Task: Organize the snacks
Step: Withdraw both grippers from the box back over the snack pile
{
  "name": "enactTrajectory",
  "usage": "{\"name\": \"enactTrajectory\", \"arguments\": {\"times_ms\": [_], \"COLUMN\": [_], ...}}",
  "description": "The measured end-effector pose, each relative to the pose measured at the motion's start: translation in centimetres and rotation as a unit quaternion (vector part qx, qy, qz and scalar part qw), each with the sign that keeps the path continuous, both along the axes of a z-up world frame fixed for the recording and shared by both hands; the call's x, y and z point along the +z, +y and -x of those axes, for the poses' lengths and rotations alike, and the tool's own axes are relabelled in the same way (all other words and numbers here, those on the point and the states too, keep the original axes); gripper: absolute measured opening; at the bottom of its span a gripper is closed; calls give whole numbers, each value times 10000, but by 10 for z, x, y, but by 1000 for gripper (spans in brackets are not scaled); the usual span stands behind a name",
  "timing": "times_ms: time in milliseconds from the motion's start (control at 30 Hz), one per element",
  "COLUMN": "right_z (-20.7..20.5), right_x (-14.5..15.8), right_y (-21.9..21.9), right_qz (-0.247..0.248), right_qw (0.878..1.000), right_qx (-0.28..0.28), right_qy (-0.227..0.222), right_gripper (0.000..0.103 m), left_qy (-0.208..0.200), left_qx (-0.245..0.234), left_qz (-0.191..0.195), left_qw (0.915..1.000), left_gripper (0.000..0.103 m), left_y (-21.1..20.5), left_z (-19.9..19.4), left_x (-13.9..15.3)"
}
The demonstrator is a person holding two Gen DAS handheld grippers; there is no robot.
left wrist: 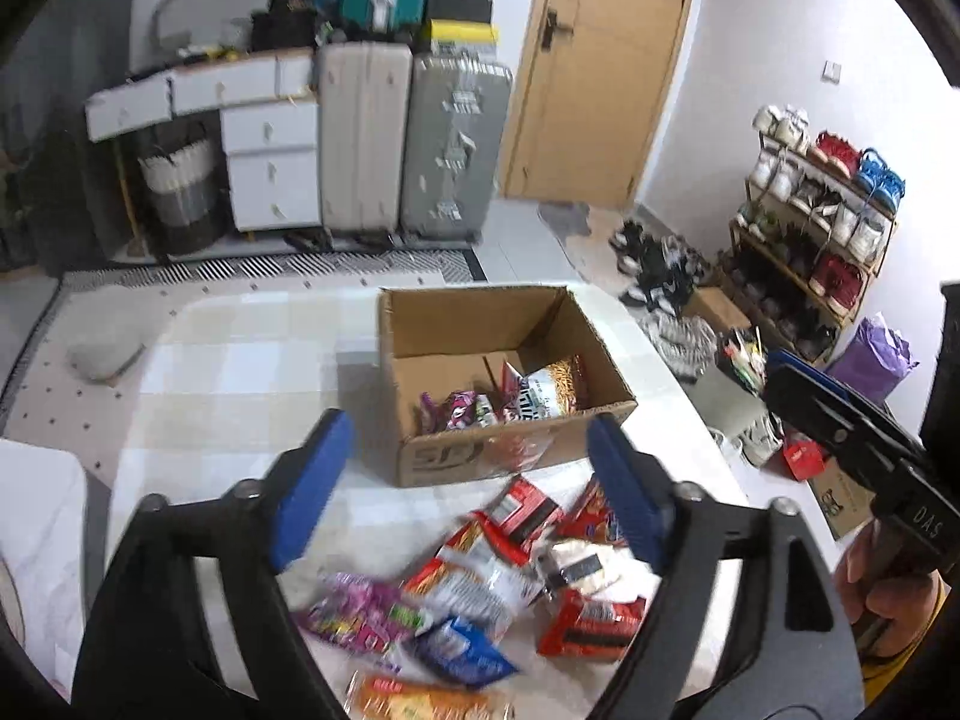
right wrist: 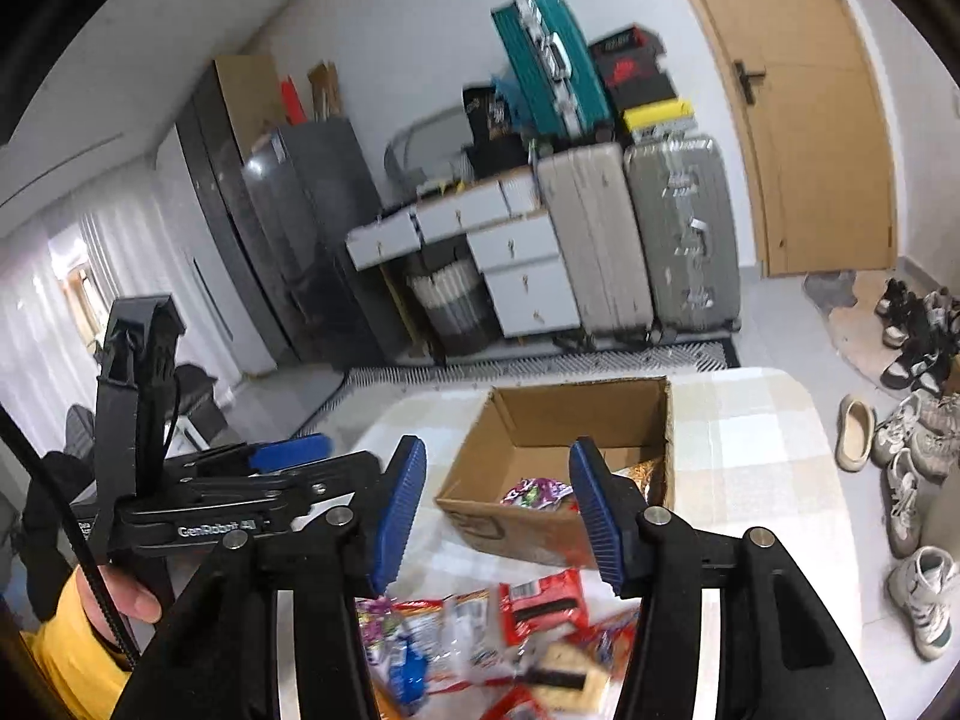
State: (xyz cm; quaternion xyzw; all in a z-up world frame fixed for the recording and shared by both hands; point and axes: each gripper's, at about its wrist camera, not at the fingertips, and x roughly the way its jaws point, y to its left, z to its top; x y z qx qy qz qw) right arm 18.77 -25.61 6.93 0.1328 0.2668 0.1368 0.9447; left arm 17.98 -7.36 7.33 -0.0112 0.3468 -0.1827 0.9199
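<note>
An open cardboard box [left wrist: 432, 330] stands on the checked tablecloth [left wrist: 240, 372] and holds several snack packets [left wrist: 540, 390]. In front of it lies a loose pile of snack packets [left wrist: 480, 588]: red, white, purple, blue and orange. My left gripper [left wrist: 468, 450] hovers above the pile, open, with nothing between its blue pads. In the right wrist view my right gripper [right wrist: 497, 462] is also open and empty, above the same pile [right wrist: 534, 606] and facing the box [right wrist: 540, 420]. Each gripper shows at the edge of the other's view, held by a hand in a yellow sleeve.
Beyond the table stand two suitcases [left wrist: 414, 138], a white drawer unit [left wrist: 270, 168] and a wooden door [left wrist: 600, 60]. A shoe rack [left wrist: 822, 222] and loose shoes [right wrist: 918, 462] fill the floor on the right. A dark cabinet [right wrist: 252, 228] is at the left.
</note>
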Motion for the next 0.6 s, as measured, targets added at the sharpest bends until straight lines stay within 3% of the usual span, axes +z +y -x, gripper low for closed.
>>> {"name": "enactTrajectory", "arguments": {"times_ms": [67,167,367,467,567,600], "right_z": [34,76,151,184,211,215], "right_x": [5,5,-5,-15,-25,-27], "right_y": [5,15,38,46,55,56], "right_qz": [-13,-57,-108,-61,1,18], "right_qw": [9998,9994,9986,9974,9972,9974], "right_qx": [-98,-169,-192,-293,-292,-261], "right_qy": [-195,-305,-487,-652,-685,-677], "right_gripper": [54,67,68,77,78,78], "left_qy": [-194,-392,-721,-814,-925,-1002], "left_qx": [118,218,481,534,575,566], "left_qz": [43,138,6,97,247,248], "left_qw": [9997,9989,9962,9952,9937,9930], "left_gripper": [80,81,87,89,103,103], "left_y": [15,37,69,82,91,92], "left_z": [31,75,150,185,213,222], "left_x": [7,13,9,6,3,2]}}
